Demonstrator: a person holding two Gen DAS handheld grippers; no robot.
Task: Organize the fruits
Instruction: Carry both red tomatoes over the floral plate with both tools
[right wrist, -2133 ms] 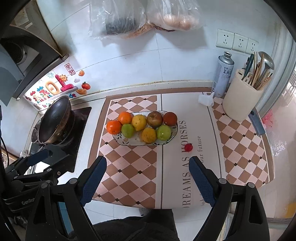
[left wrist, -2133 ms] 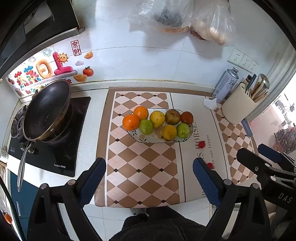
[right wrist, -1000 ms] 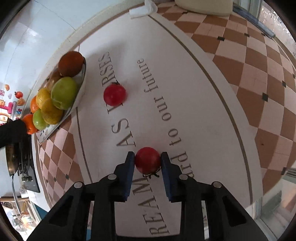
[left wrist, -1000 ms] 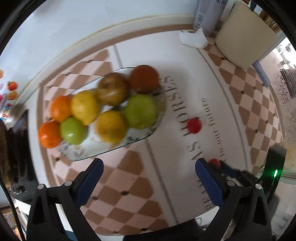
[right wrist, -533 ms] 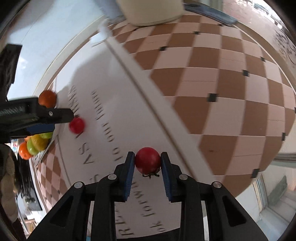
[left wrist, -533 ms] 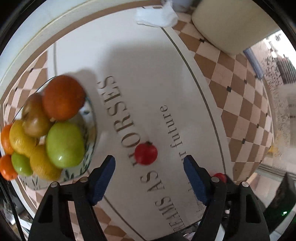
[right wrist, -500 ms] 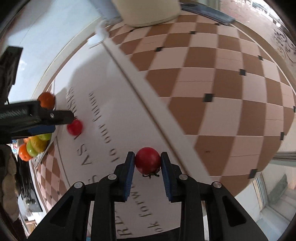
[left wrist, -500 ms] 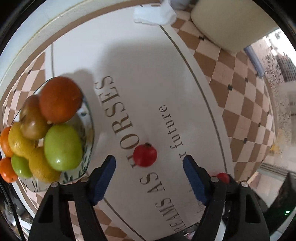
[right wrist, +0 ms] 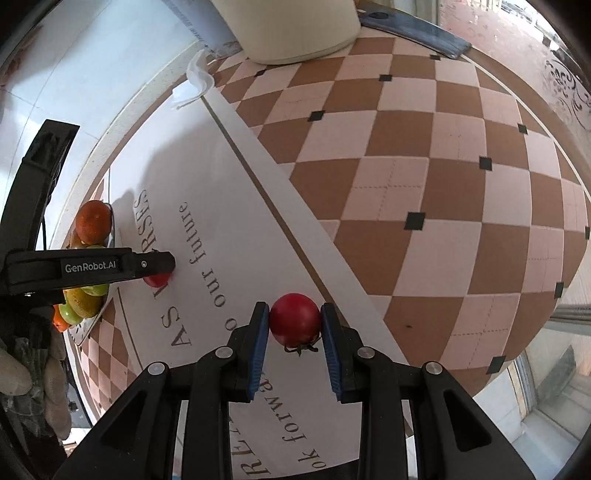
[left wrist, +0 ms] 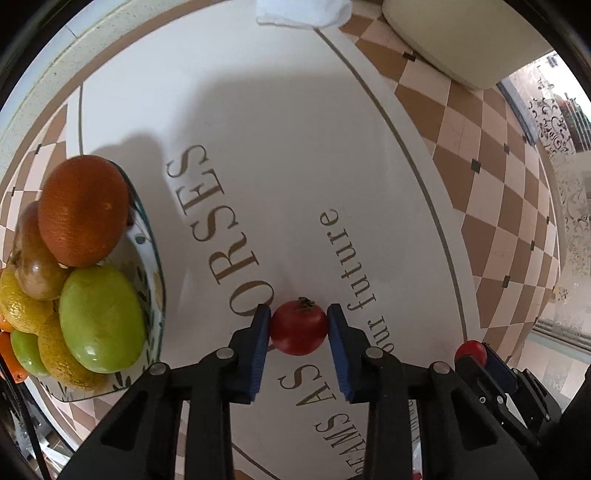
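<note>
A small red tomato [left wrist: 297, 330] rests on the white mat beside the word "future". My left gripper [left wrist: 298, 318] points straight down over it, its jaws closing in, and both blue pads press its sides. A second red tomato [right wrist: 294, 322], stem end toward the camera, is held just above the mat with my right gripper [right wrist: 294, 320] shut on it. It also shows small at the lower right as the second tomato [left wrist: 470, 350]. The fruit plate [left wrist: 147, 254] at the left holds an orange [left wrist: 83, 210], a green apple [left wrist: 101, 317] and several other fruits.
A cream utensil holder [left wrist: 461, 37] and a crumpled white tissue [left wrist: 299, 11] stand at the back. A blue flat object [right wrist: 413, 31] lies next to the holder. A gloved hand [right wrist: 22, 369] grips the left tool. The checkered mat ends at the counter's right edge.
My left gripper came down beside the plate and closed from wide open onto the loose tomato. My right gripper kept its tomato and shifted right over the mat.
</note>
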